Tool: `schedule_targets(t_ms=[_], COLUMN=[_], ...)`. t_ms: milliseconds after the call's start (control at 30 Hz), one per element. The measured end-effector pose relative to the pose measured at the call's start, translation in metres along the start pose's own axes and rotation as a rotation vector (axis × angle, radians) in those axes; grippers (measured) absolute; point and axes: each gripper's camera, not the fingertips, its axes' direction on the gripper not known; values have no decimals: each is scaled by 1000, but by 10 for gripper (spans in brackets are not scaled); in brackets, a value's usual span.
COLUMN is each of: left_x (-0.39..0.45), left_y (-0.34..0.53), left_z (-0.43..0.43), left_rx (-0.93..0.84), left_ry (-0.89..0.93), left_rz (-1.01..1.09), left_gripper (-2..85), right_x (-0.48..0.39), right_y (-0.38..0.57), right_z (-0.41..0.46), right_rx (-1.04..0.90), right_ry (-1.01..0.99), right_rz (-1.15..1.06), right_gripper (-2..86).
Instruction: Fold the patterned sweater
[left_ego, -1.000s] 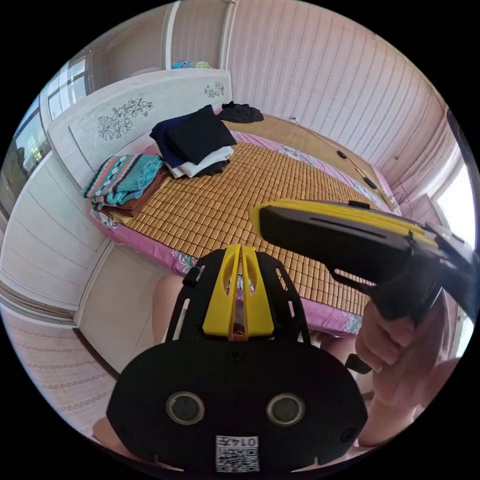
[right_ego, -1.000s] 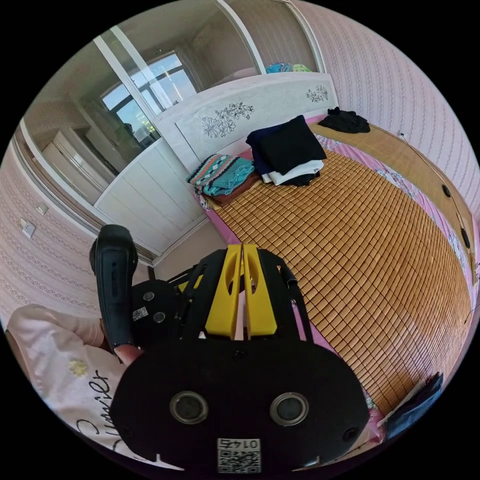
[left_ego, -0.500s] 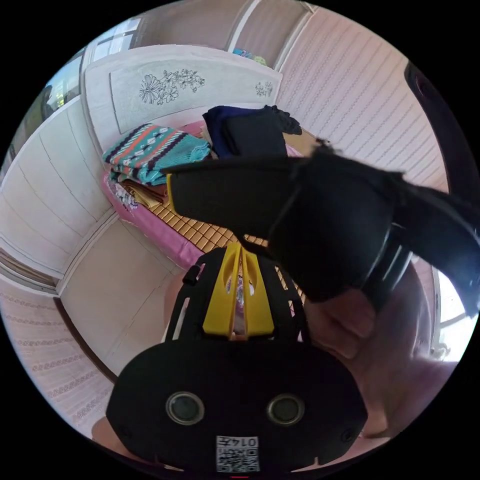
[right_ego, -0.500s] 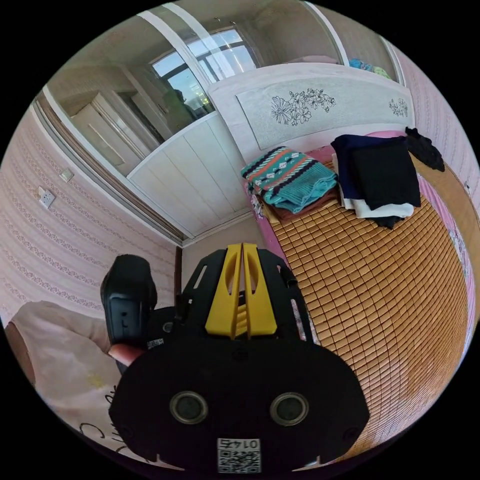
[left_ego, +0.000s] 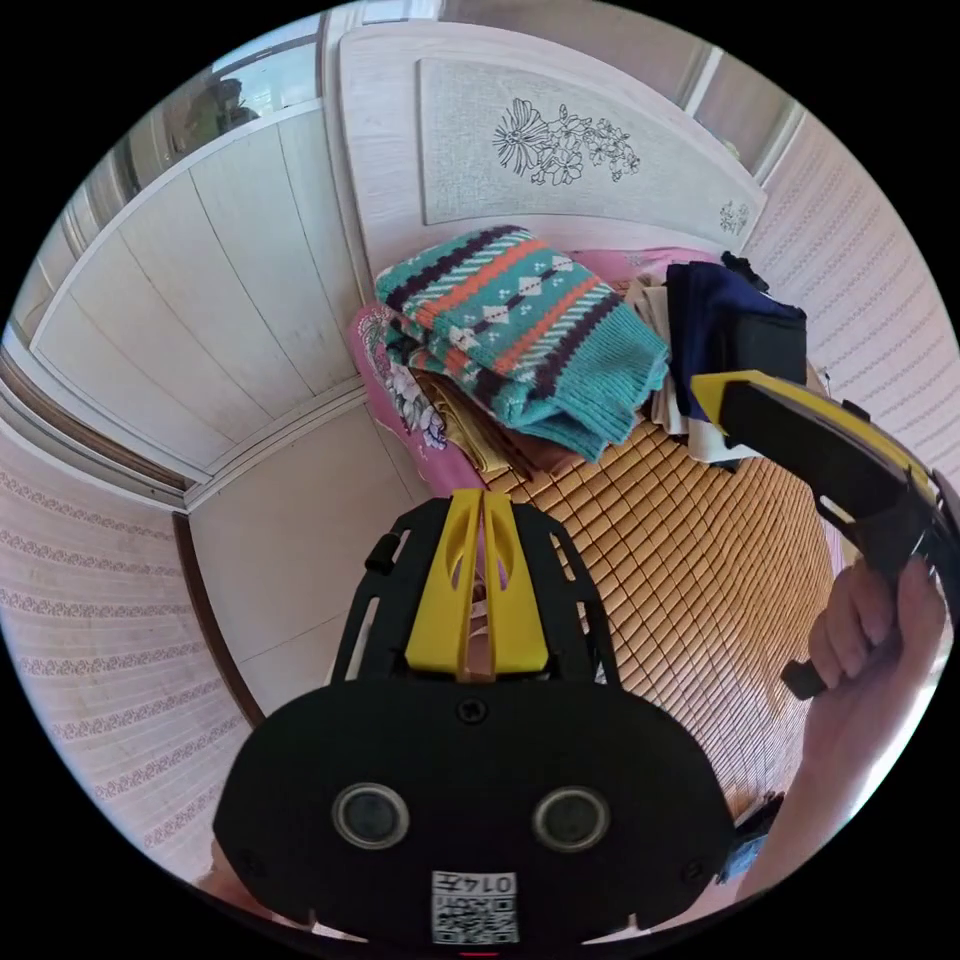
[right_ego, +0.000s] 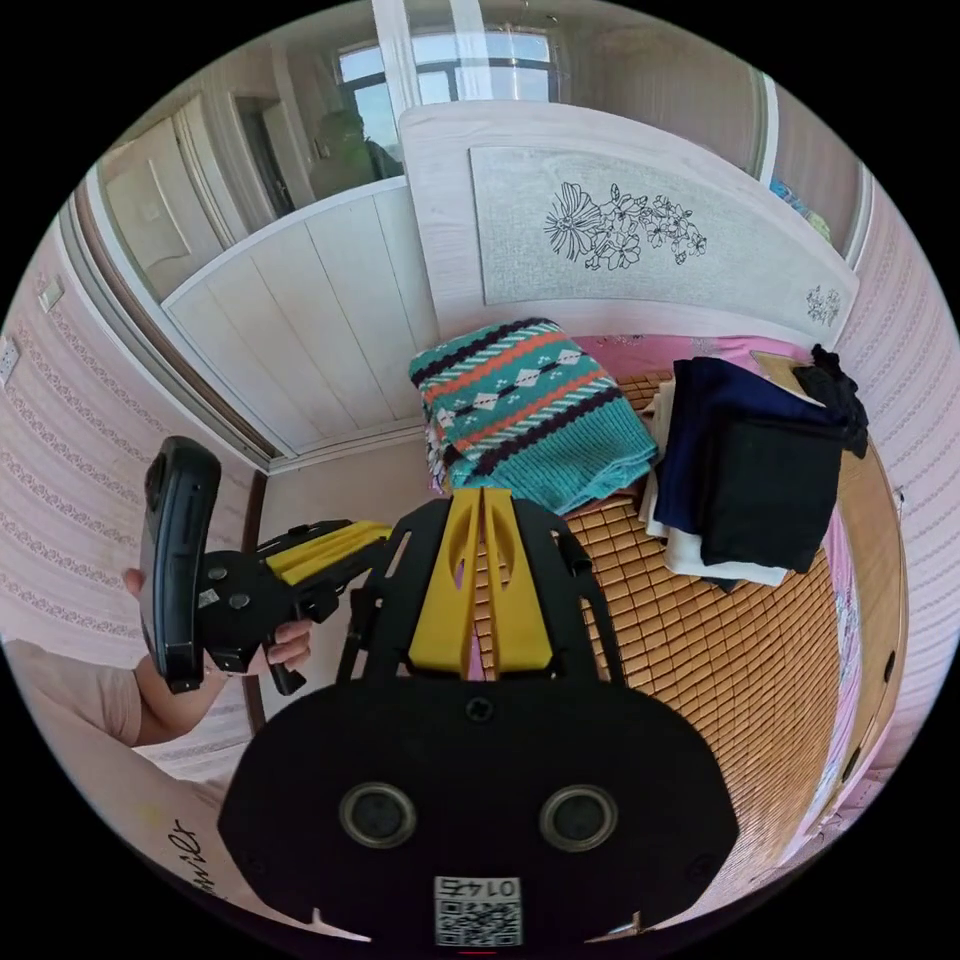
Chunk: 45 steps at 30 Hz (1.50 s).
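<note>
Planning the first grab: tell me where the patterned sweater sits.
The folded teal, orange and navy patterned knit sweater lies on a stack at the bed's corner by the white flowered headboard, beside the dark folded clothes pile, beyond both claws.

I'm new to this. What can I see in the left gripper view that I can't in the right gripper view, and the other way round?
Left gripper view: the right gripper, side-on, held in a hand. Right gripper view: the left gripper in the other hand, plus a pale sleeve. Both: the folded patterned sweater on the mat by the headboard, beside a pile of dark clothes.
</note>
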Motion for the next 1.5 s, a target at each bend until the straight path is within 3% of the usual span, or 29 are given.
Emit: schedule_targets(t_ms=[200, 333, 467, 600, 733, 800, 867, 967, 1033, 1167, 1367, 1500], left_x=[-54, -85, -106, -125, -156, -174, -198, -215, -218, -212, -194, -175], left_y=[-65, -96, -123, -138, -150, -152, -159, -177, -188, -208, -231, -233], left_z=[11, 12, 8, 7, 8, 8, 13, 23, 30, 38, 42, 25], left_rx=[-22, 50, 146, 248, 321, 390, 448, 393, 344, 290, 180, 147], left_ry=[-4, 52, -56, -51, 103, 184, 326, 439, 472, 612, 724, 616], left_rz=[-45, -45, -31, 90, 269, 283, 260, 226, 191, 165, 133, 182], left_gripper=[-8, -8, -8, -7, -3, 5, 61, 183, 206, 196, 178, 105], right_x=[-2, -18, -36, -45, -51, -56, -59, -64, -63, -50, -14, 6], right_y=[-40, -51, -62, -73, -85, -93, -99, -103, -102, -101, -81, -59], right_z=[77, 118, 151, 171, 177, 185, 194, 216, 230, 210, 138, 54], right_rx=[-89, -125, -144, -143, -106, -113, -140, -212, -266, -259, -161, -5], right_ry=[66, 117, 158, 140, 73, 33, 20, 41, 43, 3, -45, -37], right_rz=[-80, -172, -260, -296, -324, -344, -351, -363, -361, -334, -276, -236], right_gripper=[-9, -10, -9, -5, 37, 113, 153, 171, 165, 76, 34, 22])
